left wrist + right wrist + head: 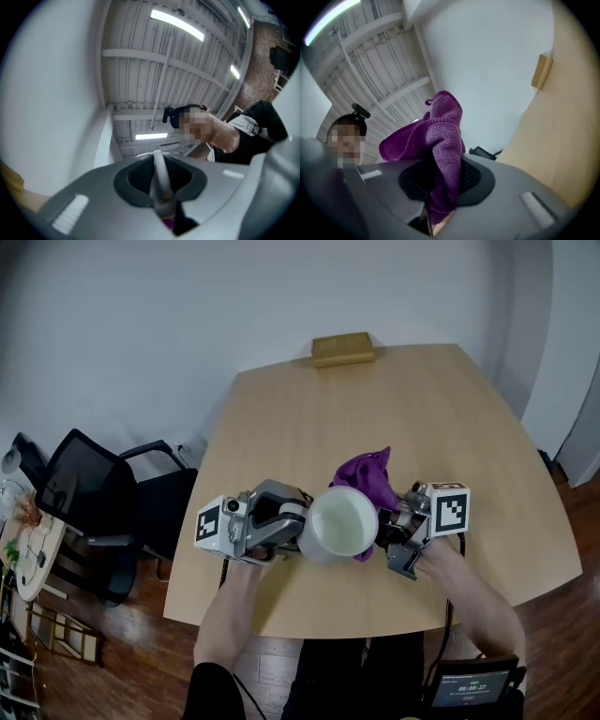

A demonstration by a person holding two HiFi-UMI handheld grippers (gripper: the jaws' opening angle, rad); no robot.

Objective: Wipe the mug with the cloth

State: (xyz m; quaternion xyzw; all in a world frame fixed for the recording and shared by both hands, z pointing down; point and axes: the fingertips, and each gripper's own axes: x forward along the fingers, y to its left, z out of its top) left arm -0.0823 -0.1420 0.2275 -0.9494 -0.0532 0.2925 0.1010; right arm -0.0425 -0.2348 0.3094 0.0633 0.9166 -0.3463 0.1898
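Mug (339,524) x1 (L gripper (300,521)), cloth (367,479) x1 (R gripper (387,521)).

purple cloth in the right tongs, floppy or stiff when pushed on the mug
Probably floppy: the purple cloth folds and droops over the right tongs. Likely light, since one pinch holds it aloft. Its fuzzy weave should grip the mug, not slide.

R claw (439,183) clamped on purple cloth (445,133), which sticks up btwn pads; wood table (565,150) at rt.
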